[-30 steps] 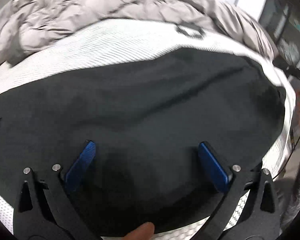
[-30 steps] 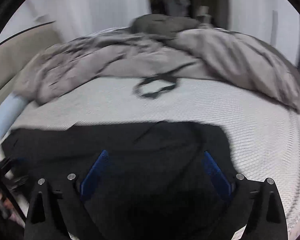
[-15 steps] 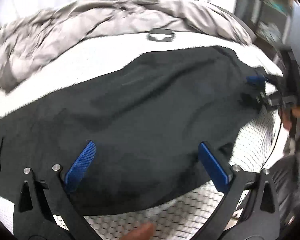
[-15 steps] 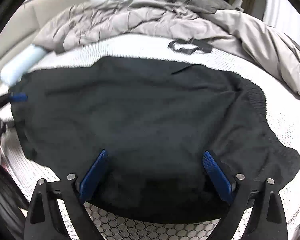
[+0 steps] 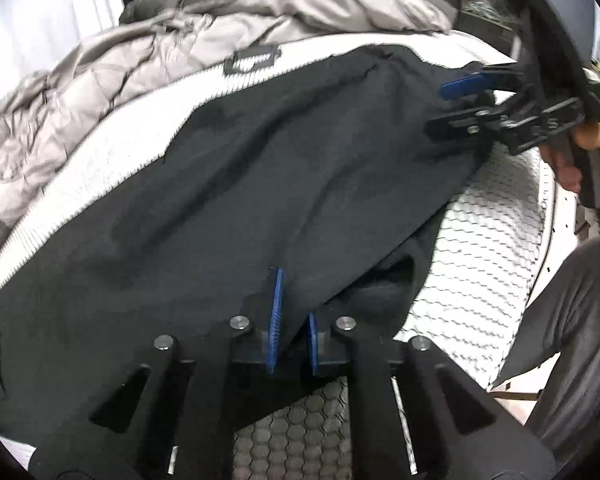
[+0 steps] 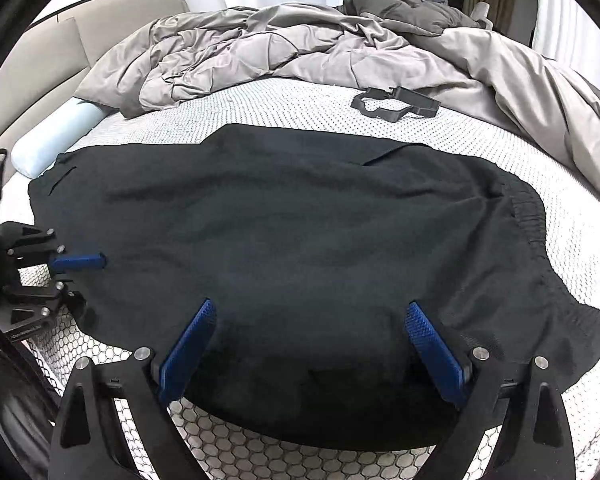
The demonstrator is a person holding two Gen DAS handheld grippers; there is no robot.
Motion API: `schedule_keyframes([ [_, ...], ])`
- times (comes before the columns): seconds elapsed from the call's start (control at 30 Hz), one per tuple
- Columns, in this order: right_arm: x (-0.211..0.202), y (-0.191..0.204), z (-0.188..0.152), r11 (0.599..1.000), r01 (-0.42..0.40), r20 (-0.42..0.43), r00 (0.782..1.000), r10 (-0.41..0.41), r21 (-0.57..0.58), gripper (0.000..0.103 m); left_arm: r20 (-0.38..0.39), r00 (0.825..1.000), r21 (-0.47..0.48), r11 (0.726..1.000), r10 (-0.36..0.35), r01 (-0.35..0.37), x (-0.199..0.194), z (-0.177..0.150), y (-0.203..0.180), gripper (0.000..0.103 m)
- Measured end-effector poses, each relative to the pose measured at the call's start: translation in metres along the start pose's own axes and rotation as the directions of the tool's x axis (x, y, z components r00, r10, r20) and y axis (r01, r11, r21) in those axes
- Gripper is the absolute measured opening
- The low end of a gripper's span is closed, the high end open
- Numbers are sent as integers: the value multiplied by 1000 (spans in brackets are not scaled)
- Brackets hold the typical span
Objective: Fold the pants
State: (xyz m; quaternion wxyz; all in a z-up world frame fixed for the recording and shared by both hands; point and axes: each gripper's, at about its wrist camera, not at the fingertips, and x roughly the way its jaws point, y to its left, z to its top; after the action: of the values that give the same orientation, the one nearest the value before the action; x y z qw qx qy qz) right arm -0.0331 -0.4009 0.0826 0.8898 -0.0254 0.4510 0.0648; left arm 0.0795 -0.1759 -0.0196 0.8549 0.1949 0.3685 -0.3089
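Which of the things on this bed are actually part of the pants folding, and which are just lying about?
Part of the job: black pants; left hand-held gripper, shut on their edge; right hand-held gripper, open.

Lying about: grey duvet; black plastic frame; pale blue bolster.

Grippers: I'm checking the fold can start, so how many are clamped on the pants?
1. The left gripper pinches the black pants' near edge; the right gripper stands open over the waistband end.

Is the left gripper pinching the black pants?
Touching. The left wrist view shows the left gripper with jaws just closed on the black pants' near edge.
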Motion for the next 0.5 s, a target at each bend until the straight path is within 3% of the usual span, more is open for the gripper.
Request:
schedule_keyframes([
  [0.17,0,-3,1,1000,-7,8,1000,7,12,97,25,997,19,997,-77,77,-29,-6,6,5],
  [0.27,7,-4,0,1000,9,-21,1000,-8,12,97,-57,997,64,997,-42,46,-20,-20,1,10],
  [0.33,8,-5,-1,1000,7,-32,999,-7,16,97,-67,998,73,997,-22,27,-18,-25,0,14],
  [0.4,0,-6,1,999,-29,1,1000,29,37,97,-49,996,33,996,-75,77,-28,-24,10,33],
  [0.47,-8,-5,3,993,-93,46,995,90,66,97,26,992,-48,991,-123,124,-41,-20,27,72],
  [0.5,-10,-4,5,989,-125,65,991,120,81,97,73,989,-95,986,-130,137,-47,-17,36,79],
])
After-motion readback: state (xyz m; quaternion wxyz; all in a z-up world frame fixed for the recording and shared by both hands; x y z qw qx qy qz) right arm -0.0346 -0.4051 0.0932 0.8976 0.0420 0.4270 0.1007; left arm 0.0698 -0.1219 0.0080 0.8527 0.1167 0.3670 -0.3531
